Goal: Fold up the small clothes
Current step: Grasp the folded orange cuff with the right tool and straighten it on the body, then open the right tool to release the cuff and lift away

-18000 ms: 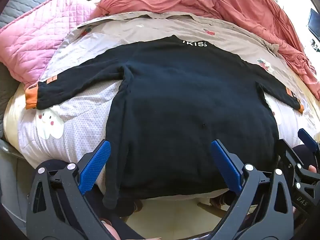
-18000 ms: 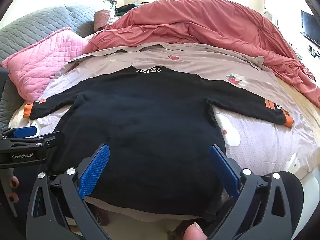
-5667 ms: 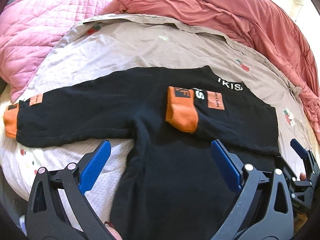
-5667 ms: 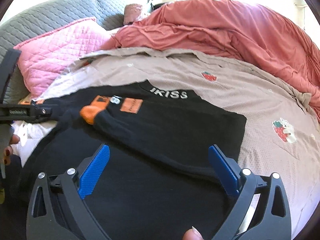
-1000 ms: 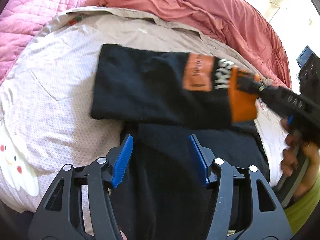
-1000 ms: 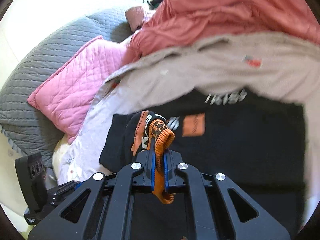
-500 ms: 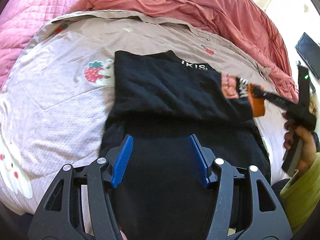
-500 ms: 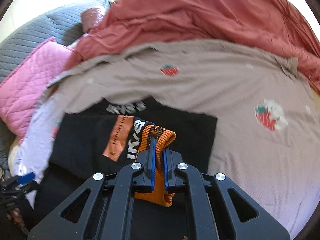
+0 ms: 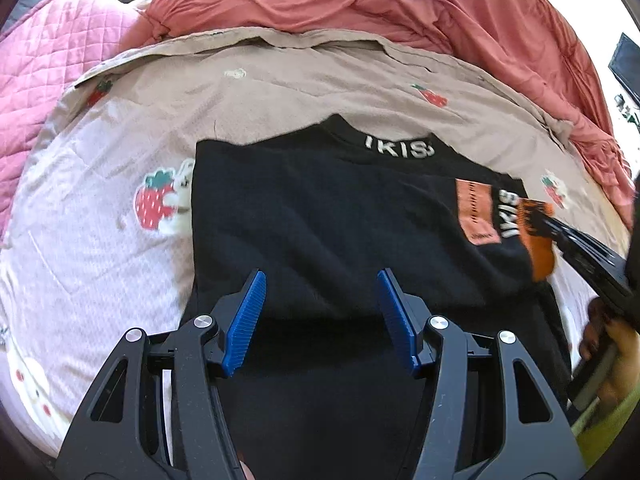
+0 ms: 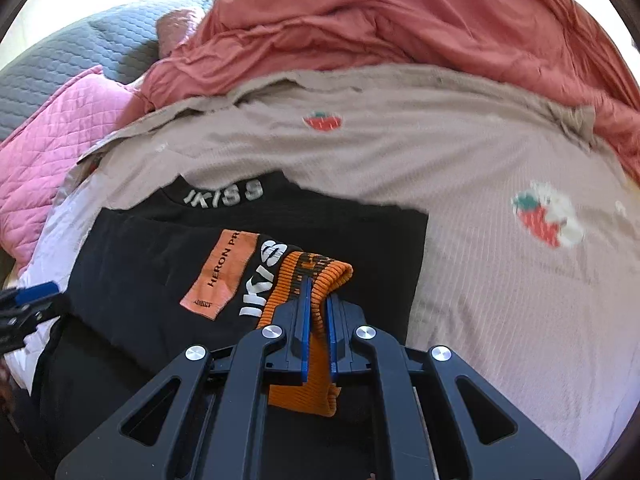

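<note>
A black sweater (image 9: 340, 216) with white collar lettering lies on the bed, both sleeves folded in over its body. My right gripper (image 10: 317, 292) is shut on the orange ribbed cuff (image 10: 316, 268) of the upper sleeve, near the sweater's right edge, just above the fabric. Beside the cuff, an orange label (image 10: 220, 276) shows on the sleeve. In the left wrist view the same cuff (image 9: 540, 256) and right gripper (image 9: 548, 226) appear at the right. My left gripper (image 9: 320, 273) stands open over the sweater's middle with nothing between its blue pads.
The strawberry-print sheet (image 9: 120, 160) surrounds the sweater. A bunched red duvet (image 9: 400, 4) lies behind, with a pink quilted pillow (image 9: 48, 80) at the left and a grey headboard (image 10: 80, 52) beyond. A person's hand (image 9: 612, 336) holds the right gripper.
My right gripper has carried the orange cuff rightward across the sweater and down, laying the sleeve over the chest. My left gripper has shifted sideways to over the sweater's middle, still open.
</note>
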The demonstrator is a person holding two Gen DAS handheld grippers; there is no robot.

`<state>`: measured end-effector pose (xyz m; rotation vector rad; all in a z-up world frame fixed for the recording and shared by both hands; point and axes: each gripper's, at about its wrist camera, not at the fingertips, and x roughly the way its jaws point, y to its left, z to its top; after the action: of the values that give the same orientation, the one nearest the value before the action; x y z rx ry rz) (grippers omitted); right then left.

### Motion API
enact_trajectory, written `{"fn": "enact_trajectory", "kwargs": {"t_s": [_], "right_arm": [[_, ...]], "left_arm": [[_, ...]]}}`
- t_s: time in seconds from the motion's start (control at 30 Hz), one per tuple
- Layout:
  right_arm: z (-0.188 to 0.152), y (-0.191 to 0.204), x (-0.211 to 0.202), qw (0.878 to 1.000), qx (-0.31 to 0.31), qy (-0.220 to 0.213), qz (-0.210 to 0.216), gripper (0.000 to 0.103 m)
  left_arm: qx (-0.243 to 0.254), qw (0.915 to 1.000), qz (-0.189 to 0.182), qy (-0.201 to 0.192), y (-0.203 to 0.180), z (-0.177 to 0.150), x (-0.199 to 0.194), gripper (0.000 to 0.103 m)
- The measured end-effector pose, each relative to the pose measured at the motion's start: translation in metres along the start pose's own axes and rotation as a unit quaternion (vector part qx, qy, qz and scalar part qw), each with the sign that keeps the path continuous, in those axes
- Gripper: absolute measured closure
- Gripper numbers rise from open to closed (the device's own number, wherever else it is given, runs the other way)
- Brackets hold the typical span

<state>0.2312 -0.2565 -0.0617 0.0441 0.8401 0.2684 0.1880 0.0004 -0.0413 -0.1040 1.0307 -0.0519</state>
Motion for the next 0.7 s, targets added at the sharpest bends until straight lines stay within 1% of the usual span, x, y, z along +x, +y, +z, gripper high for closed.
{"fn": "enact_trajectory", "kwargs": {"t_s": [0.1,0.2,0.23,0.33,0.37,0.43,0.5,0.57,0.63,0.7], "right_arm": [[0.001,-0.004,0.011,1.000,-0.006,0.012,-0.017,0.097],[-0.008,-0.011,0.033,0.998,0.004,0.052,-0.035,0.096],[-0.009,-0.013,0.036,0.998,0.006,0.055,-0.037,0.096],[-0.010,-0.013,0.036,0.998,0.003,0.056,-0.043,0.095],[-0.009,-0.013,0.034,0.997,0.002,0.054,-0.048,0.092],[-0.008,-0.013,0.029,0.997,0.002,0.053,-0.053,0.089],[-0.008,-0.013,0.021,0.997,-0.004,0.045,-0.069,0.081],[-0.007,-0.013,0.013,0.996,-0.016,0.035,-0.084,0.079],[-0.005,-0.014,0.002,0.997,-0.013,0.023,-0.074,0.078],[-0.004,-0.011,-0.005,0.998,-0.014,0.013,-0.060,0.076]], "left_arm": [[-0.001,0.9998,0.019,0.003,0.001,0.006,0.018,0.052],[-0.001,0.9993,0.032,0.017,0.001,0.003,0.041,0.052],[0.003,0.9990,0.038,0.023,0.000,0.001,0.047,0.052],[0.014,0.9986,0.047,0.022,-0.003,-0.002,0.053,0.051],[0.014,0.9985,0.047,0.023,-0.003,-0.002,0.054,0.051],[0.015,0.9986,0.043,0.026,-0.001,-0.001,0.052,0.051],[0.018,0.9985,0.044,0.026,-0.001,0.000,0.047,0.051],[0.017,0.9989,0.041,0.017,-0.003,0.000,0.035,0.051],[0.013,0.9995,0.027,0.002,-0.007,-0.001,0.022,0.051],[0.019,0.9995,0.025,-0.006,-0.011,-0.004,0.014,0.049]]}}
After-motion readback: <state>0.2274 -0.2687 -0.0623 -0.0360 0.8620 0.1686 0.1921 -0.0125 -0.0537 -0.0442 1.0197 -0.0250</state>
